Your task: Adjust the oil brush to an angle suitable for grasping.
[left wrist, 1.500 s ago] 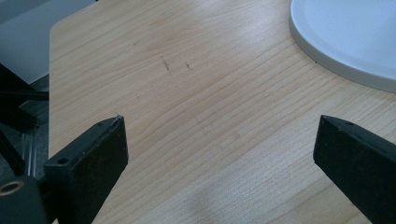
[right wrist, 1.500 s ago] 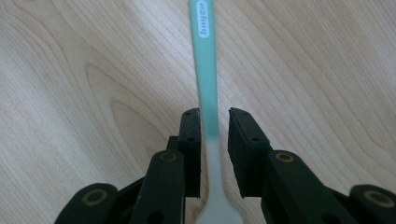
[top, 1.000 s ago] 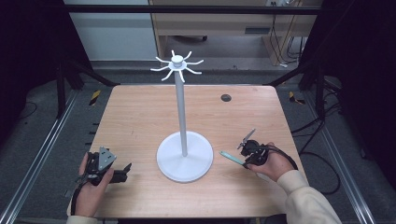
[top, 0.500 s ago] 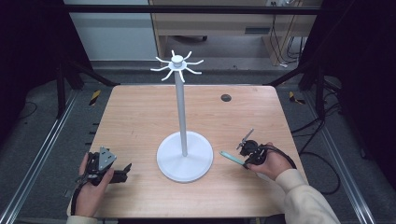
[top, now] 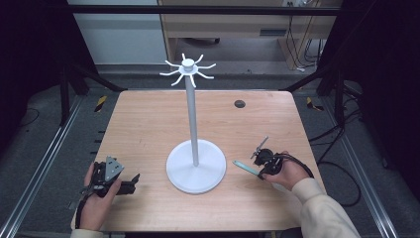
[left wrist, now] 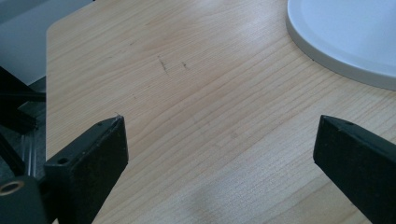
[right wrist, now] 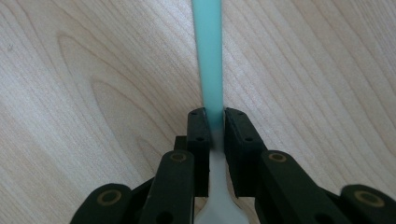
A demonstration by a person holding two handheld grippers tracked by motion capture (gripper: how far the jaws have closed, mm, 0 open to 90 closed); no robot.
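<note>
The right tongs (right wrist: 215, 116) are clamped on a slim pale teal strip (right wrist: 208, 56), one black jaw pressed on each side of it. The strip runs straight out ahead of the jaws, just above the wood grain, and its near end widens into a whitish part between the linkages. From above, the right tongs (top: 258, 166) sit in the person's right hand (top: 287, 173) at the front right of the worktop (top: 148, 124), with the strip (top: 246, 168) pointing toward the stand's base.

The left tongs (left wrist: 219, 154) are spread wide with nothing between the jaws, low over bare wood. From above they (top: 130, 182) rest in the left hand (top: 96, 201) at the front left corner.

Between the two hands stands a white stand (top: 194, 129): a round flat base, a tall thin pole, and a ring of short curved prongs on top. A small dark round spot (top: 239, 104) lies on the far right part of the worktop.
</note>
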